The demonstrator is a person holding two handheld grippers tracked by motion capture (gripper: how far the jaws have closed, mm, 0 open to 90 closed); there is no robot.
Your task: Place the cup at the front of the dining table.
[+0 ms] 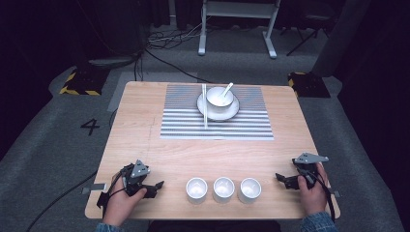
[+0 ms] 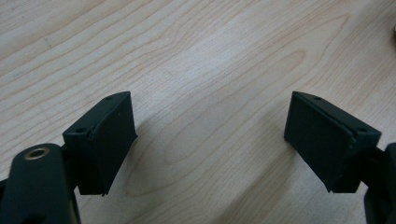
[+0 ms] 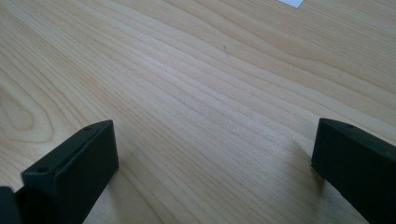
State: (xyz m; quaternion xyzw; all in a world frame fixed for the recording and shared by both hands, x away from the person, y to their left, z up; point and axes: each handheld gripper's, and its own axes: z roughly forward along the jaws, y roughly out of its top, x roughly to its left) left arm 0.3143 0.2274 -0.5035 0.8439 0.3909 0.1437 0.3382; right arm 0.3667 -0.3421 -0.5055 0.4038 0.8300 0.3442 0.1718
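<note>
A wooden table [image 1: 145,140] carries a striped mat [image 1: 183,123] at its far side, where a plate [image 1: 231,113] holds a bowl [image 1: 216,99] with a spoon [image 1: 226,89], and chopsticks [image 1: 205,108] lie across the plate's left edge. Three white cups [image 1: 223,189] stand in a row near the front edge. The left gripper [image 1: 155,186] and right gripper [image 1: 280,178] rest either side of the row, near the outer cups without touching, each with jaws spread wide over bare wood.

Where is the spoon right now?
In the high view, the spoon leans in the white bowl on the plate, on the striped mat at the table's far side, right of the chopsticks.
</note>
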